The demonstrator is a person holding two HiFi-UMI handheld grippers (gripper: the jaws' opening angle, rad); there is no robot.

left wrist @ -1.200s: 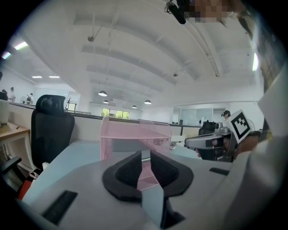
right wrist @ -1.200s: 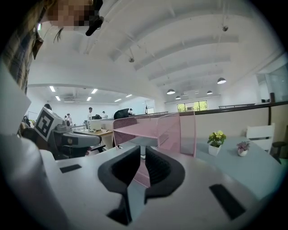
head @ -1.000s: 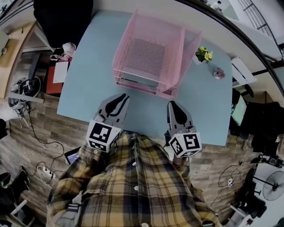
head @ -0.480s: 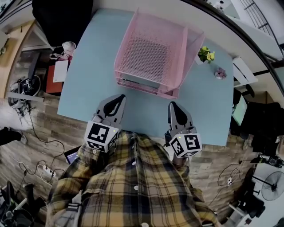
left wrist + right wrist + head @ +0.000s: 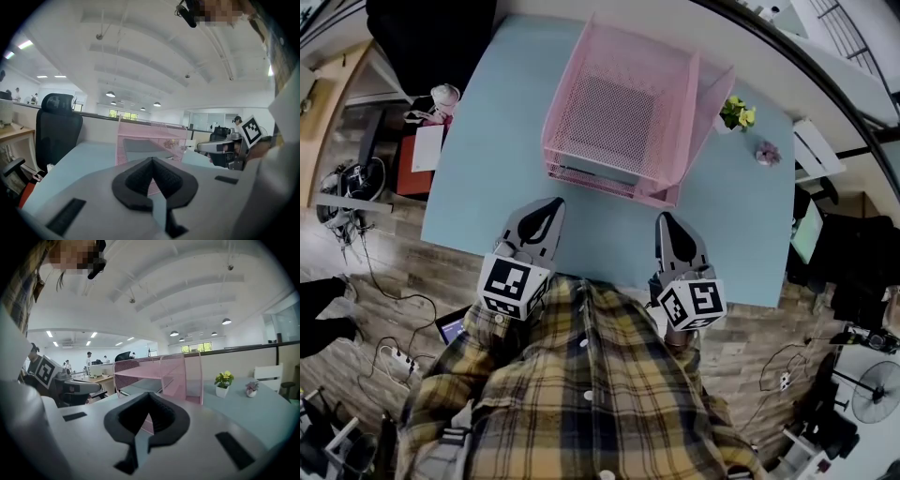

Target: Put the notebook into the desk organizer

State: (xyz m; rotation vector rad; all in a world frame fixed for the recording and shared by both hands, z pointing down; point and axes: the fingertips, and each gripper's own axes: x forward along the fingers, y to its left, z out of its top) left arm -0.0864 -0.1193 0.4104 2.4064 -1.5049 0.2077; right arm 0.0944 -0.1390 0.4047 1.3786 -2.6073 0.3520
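Lying flat in the bottom tier of the pink mesh desk organizer (image 5: 619,112), a thin grey-and-dark slab (image 5: 586,172) is the only thing here that could be the notebook. Just its near edge shows from the head view, and both claw views show a grey sheet under the upper tray. I judge it to be the notebook, though the mesh keeps me from being certain. No other book lies on the blue counter (image 5: 487,169).

The organizer stands toward the far side of the counter with its open front facing the person. A small potted plant (image 5: 731,114) stands just beside its right wall.

The left claw (image 5: 549,204) hangs over the counter's near edge, well apart from the organizer. Its jaws are pressed together with nothing between them. The right claw (image 5: 667,219) hangs level with it on the other side, likewise closed on nothing and pointing at the organizer's front. Both are drawn in close to the person's plaid shirt (image 5: 581,375).

If the slab is the notebook, the placing step looks done and this is the resting end of the task. The next move then calls for little more than a check that the book sits fully inside the tier, with a closed-tip nudge on its near edge if it juts out. If it is not, a claw has to open first.
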